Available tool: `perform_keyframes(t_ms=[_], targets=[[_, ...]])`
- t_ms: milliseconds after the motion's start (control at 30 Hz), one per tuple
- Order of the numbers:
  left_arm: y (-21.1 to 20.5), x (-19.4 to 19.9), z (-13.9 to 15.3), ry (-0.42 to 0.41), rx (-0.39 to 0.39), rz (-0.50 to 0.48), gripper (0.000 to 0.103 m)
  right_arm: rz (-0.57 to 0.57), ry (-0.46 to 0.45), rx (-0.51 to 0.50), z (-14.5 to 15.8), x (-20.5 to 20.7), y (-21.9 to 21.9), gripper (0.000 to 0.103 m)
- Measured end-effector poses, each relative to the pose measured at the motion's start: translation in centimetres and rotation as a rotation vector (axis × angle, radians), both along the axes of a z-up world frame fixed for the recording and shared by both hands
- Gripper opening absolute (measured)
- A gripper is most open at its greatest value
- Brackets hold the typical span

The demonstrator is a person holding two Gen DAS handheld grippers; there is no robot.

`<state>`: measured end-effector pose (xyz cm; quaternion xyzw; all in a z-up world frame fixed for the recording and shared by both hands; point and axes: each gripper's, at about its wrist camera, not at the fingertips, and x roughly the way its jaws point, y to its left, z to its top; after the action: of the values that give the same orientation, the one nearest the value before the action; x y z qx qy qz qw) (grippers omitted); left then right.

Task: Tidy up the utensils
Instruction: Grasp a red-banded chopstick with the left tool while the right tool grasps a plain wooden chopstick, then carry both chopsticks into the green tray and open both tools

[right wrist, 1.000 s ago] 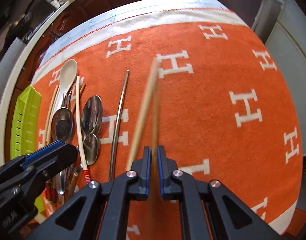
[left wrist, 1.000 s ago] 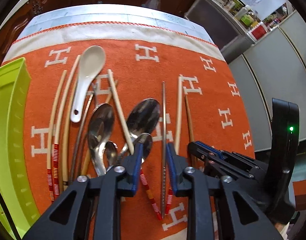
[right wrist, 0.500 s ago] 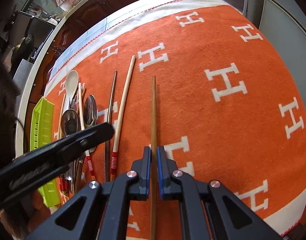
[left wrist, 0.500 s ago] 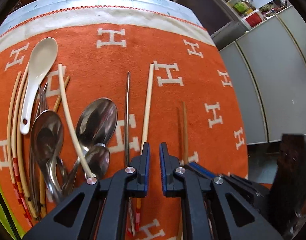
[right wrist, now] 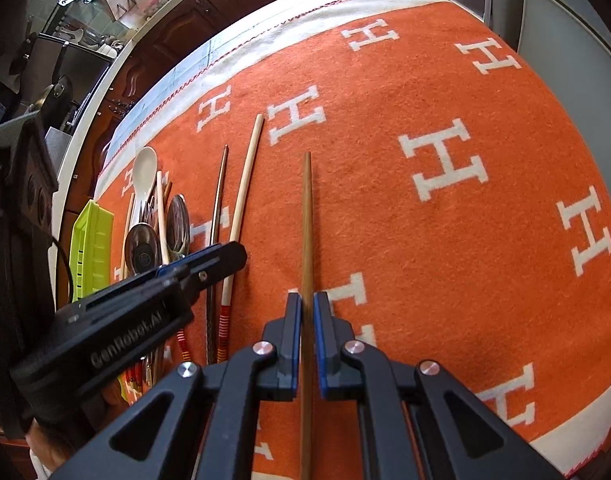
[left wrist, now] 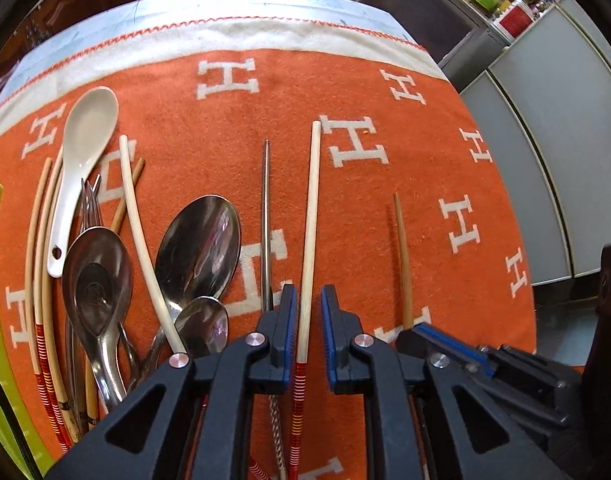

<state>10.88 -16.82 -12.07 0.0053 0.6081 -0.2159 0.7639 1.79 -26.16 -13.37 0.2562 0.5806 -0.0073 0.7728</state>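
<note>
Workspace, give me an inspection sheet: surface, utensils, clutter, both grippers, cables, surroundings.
Surface: orange blanket with white H letters.
Job's things: brown chopstick; pale chopstick with red-striped end; metal chopstick; white ceramic spoon, steel spoons, more chopsticks piled at left; green tray at the left edge.
Clutter: nothing seen.
Grippers: right gripper shut on the brown chopstick; left gripper open, straddling the pale chopstick.
Cables: one black lead near the left unit.
Surroundings: wooden cabinets, grey panels.
</note>
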Motion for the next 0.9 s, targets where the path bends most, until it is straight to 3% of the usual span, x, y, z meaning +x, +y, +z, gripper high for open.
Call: perform_keyframes(t_ms=[167, 333, 533, 667, 767, 900], targets=[[-1.1, -1.3, 0.0, -0.122, 0.069, -0.041, 0.003, 0.016, -0.01, -0.04, 0.0, 0.3, 0.0, 0.007], [-0.7, -1.8, 0.0, -0.174, 0.049, -0.023, 0.003, 0.042, -0.022, -0.082, 0.0, 0.2, 0.6, 0.007], [0.1, -1.8, 0.6, -0.162, 0.003, -0.015, 0.003, 0.049, -0.032, -0.092, 0.0, 0.0, 0.9, 0.008], [1.3, -2.4, 2.0, -0.156, -0.026, -0.015, 0.003, 0.086, -0.034, -0.114, 0.3, -0.6, 1.9, 0.02], [2.6, -2.9, 3.4, -0.152, -0.056, -0.013, 0.003, 0.123, -0.044, -0.177, 0.6, -1.3, 3.3, 0.028], [4.7, -3.9, 5.9, -0.163, -0.081, -0.012, 0.003, 0.176, -0.061, -0.297, 0.6, -2.3, 5.4, 0.03]])
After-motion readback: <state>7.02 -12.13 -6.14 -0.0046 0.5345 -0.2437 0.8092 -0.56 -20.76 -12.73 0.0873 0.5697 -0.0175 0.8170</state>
